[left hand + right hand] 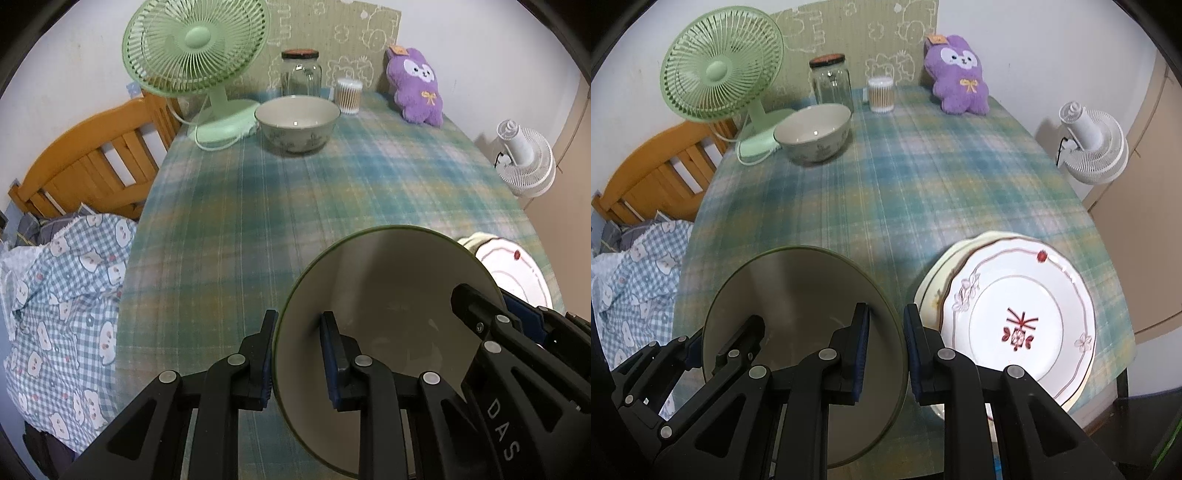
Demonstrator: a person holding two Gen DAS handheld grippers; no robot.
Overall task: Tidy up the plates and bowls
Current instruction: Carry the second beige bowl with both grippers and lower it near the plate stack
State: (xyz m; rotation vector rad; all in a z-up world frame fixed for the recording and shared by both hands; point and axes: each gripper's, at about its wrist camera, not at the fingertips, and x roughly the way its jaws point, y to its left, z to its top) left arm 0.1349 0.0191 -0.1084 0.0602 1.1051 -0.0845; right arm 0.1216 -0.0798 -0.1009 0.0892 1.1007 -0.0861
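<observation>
I hold a cream bowl with a dark green rim (399, 295) (798, 295) above the near part of the plaid table, tilted toward me. My left gripper (301, 354) (716, 332) is shut on its left rim. On the opposite rim my right gripper (886, 350) (495, 299) is shut too, with one pad inside the wall and one outside. A second, patterned bowl (297, 123) (812, 133) stands far back by the green fan. A stack of plates (1015, 314) (517, 273), topped by a white one with a red motif, lies right of the held bowl.
At the back of the table (923, 192) stand a green fan (195, 44), a glass jar (301, 74), a cotton swab tub (348, 95) and a purple plush (417, 88). A wooden headboard (85, 166) and checked bedding (66, 295) lie left; a white fan (1089, 147) stands right.
</observation>
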